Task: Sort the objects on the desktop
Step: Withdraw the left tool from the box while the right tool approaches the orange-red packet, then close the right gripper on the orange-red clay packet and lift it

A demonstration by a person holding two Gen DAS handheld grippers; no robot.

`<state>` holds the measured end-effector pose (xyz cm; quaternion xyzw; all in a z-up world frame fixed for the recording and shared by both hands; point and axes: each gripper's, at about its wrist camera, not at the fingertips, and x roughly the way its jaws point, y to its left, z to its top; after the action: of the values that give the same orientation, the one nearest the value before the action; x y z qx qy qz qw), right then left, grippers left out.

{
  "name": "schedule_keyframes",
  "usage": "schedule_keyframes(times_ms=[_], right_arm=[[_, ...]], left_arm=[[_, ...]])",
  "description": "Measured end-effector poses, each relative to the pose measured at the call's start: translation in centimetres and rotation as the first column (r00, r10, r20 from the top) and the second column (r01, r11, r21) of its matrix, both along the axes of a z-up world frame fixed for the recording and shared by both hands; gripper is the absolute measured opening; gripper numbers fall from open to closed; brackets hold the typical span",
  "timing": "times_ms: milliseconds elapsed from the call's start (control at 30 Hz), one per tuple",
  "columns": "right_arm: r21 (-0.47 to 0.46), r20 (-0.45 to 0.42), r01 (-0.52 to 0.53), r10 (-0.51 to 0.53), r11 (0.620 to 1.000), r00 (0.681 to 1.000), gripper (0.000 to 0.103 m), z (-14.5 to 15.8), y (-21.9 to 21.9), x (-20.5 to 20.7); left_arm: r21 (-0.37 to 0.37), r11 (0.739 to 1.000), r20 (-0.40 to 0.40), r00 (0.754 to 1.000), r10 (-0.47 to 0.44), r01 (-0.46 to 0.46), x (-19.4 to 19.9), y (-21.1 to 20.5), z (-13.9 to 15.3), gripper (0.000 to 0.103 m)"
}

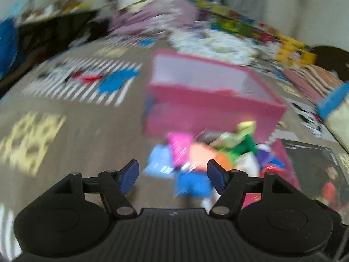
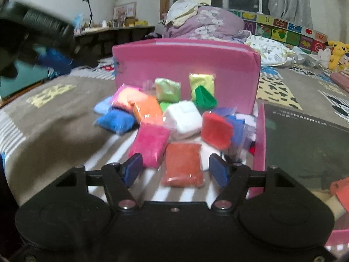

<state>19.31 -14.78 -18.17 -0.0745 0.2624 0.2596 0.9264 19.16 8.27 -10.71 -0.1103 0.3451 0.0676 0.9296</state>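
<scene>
A pile of small coloured clay packets lies on the patterned mat in front of a pink box [image 2: 185, 59]. In the right wrist view an orange-red packet [image 2: 182, 167] lies just ahead of my right gripper [image 2: 175, 170], which is open and empty, with a pink packet [image 2: 150, 144], a white one [image 2: 184, 119] and a red one [image 2: 216, 130] beyond. The left wrist view is blurred by motion; my left gripper [image 1: 172, 175] is open and empty, above a blue packet [image 1: 193, 184], with the pink box [image 1: 209, 100] behind.
A dark book or board [image 2: 305, 144] lies at the right on a low pink lid [image 2: 260, 144]. Bedding [image 2: 205, 24], a Pikachu plush [image 2: 338, 52] and a dark shelf [image 2: 113, 35] stand at the back. The left hand-held unit [image 2: 32, 32] shows at upper left.
</scene>
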Motion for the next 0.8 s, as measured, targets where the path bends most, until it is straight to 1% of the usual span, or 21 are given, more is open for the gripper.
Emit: schedule_keyframes(times_ms=[67,100,167,200,300,400,467,567,667,767,800], right_arm=[[-0.005,-0.008,0.005,-0.005,1.000,1.000,0.066,-0.1,0.0,0.0],[-0.010,-0.008,0.008,-0.008,1.000,1.000,0.063,-0.1,-0.1,-0.1],[-0.032,-0.004,0.010,-0.010,0.999,1.000,0.062,-0.2,0.0,-0.1],[-0.041,-0.003,0.008,-0.009,0.999,1.000,0.062,-0.3,0.0,-0.1],[-0.062,0.006,0.008,-0.007,0.998,1.000,0.062,-0.4,0.3,-0.1],[-0.074,0.012,0.001,0.000,0.997,1.000,0.062,-0.5,0.6,0.1],[-0.081,0.014,0.001,0.000,0.997,1.000,0.062,-0.5,0.7,0.5],[-0.087,0.014,-0.006,0.007,0.996,1.000,0.062,-0.4,0.8,1.0],[-0.064,-0.013,-0.011,0.010,0.998,1.000,0.062,-0.4,0.4,1.6],[-0.062,-0.018,-0.021,0.020,0.998,1.000,0.057,-0.4,0.2,1.5],[-0.063,-0.019,-0.020,0.019,0.998,1.000,0.052,-0.4,0.1,1.4]], left_arm=[[0.067,0.997,-0.008,1.000,0.029,-0.028,-0.5,0.0,-1.0,0.068],[0.094,0.995,-0.004,0.999,0.033,-0.033,-0.6,-0.1,-1.4,0.068],[0.120,0.992,-0.005,1.000,0.028,-0.027,-0.7,-0.4,-2.1,0.068],[0.123,0.992,-0.009,1.000,0.022,-0.020,-0.7,-0.6,-2.4,0.068],[0.102,0.995,-0.025,1.000,-0.010,0.013,-0.8,-1.4,-3.6,0.068],[0.125,0.991,-0.042,0.998,-0.044,0.049,-1.1,-2.6,-4.6,0.068],[0.141,0.988,-0.050,0.997,-0.063,0.069,-1.1,-3.3,-5.0,0.068],[0.136,0.987,-0.048,0.996,-0.077,0.083,-1.2,-3.7,-5.2,0.068],[0.146,0.985,-0.053,0.995,-0.084,0.091,-1.3,-4.0,-5.3,0.068],[0.136,0.986,-0.058,0.994,-0.088,0.096,-1.3,-3.9,-5.6,0.068],[0.133,0.987,-0.060,0.994,-0.087,0.094,-1.3,-3.8,-5.7,0.068]])
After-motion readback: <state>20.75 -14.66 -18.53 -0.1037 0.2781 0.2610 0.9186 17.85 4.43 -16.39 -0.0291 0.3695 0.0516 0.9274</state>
